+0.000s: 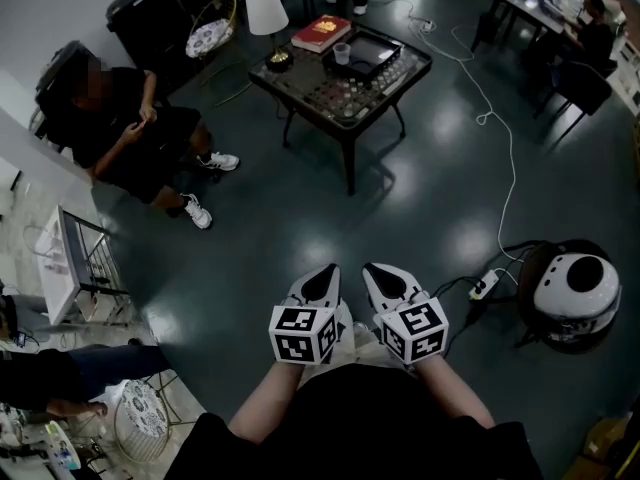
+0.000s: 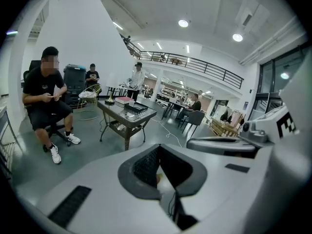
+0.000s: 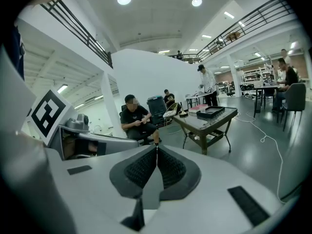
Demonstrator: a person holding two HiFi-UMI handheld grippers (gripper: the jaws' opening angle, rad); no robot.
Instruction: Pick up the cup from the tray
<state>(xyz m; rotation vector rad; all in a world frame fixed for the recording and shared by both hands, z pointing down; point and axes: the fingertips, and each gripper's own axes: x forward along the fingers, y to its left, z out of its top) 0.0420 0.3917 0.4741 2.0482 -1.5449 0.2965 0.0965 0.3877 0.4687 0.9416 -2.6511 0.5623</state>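
A small clear cup stands at the left edge of a black tray on a dark glass-topped table, far ahead across the floor. Both grippers are held close to my body, well short of the table. My left gripper and right gripper sit side by side, both shut and empty, pointing toward the table. In the left gripper view the tray lies on the table beyond the closed left gripper. The right gripper view shows the tray past the closed right gripper.
A red book and a white lamp share the table. A seated person is to its left. A white cable runs over the dark floor to a power strip beside a round white device. A wire rack stands at the left.
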